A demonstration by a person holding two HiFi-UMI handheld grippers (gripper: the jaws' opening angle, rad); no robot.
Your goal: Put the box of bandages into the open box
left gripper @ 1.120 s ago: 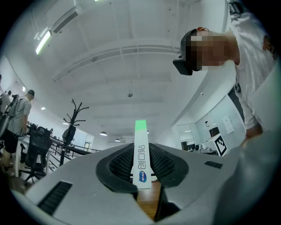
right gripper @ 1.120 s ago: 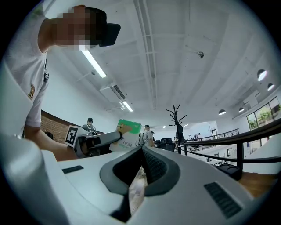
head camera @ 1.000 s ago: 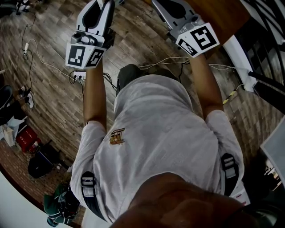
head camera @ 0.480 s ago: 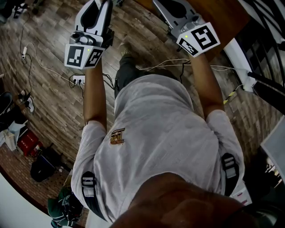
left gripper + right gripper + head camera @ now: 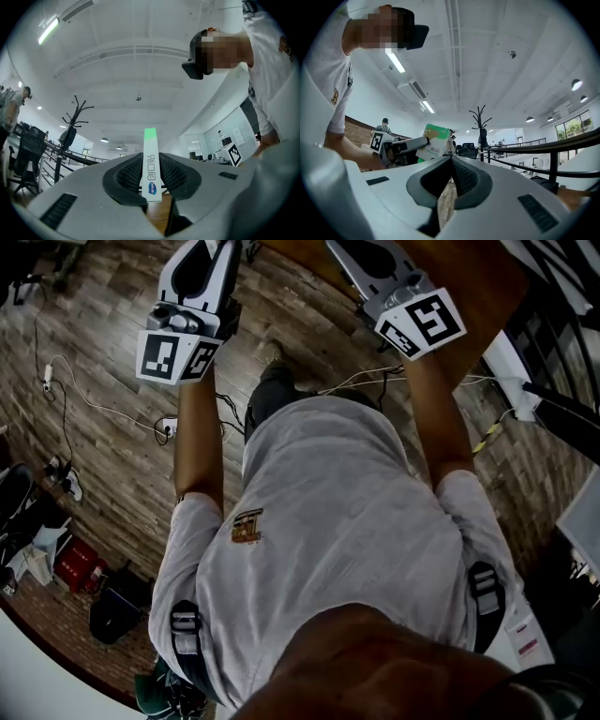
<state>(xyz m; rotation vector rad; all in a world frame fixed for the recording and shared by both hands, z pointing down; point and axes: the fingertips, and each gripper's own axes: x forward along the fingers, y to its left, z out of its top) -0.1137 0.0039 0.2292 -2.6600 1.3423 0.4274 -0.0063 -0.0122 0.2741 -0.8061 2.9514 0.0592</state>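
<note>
The box of bandages is a flat white carton with a green end. In the left gripper view it is seen edge-on, standing upright between the jaws. My left gripper is shut on it. The right gripper view shows the same box from the side, held out by the left gripper. My right gripper has its jaws together with nothing between them. In the head view both grippers are raised at the top edge, and their marker cubes show. No open box is in view.
A wooden tabletop lies at the top right, just past the right gripper. Cables and a power strip run over the wood floor. A dark railing stands at the right, bags at the lower left, and a coat stand farther off.
The floor, cables and bags have slid down and to the right in the head view as I moved. Both grippers keep the same pose and the box stays held.
</note>
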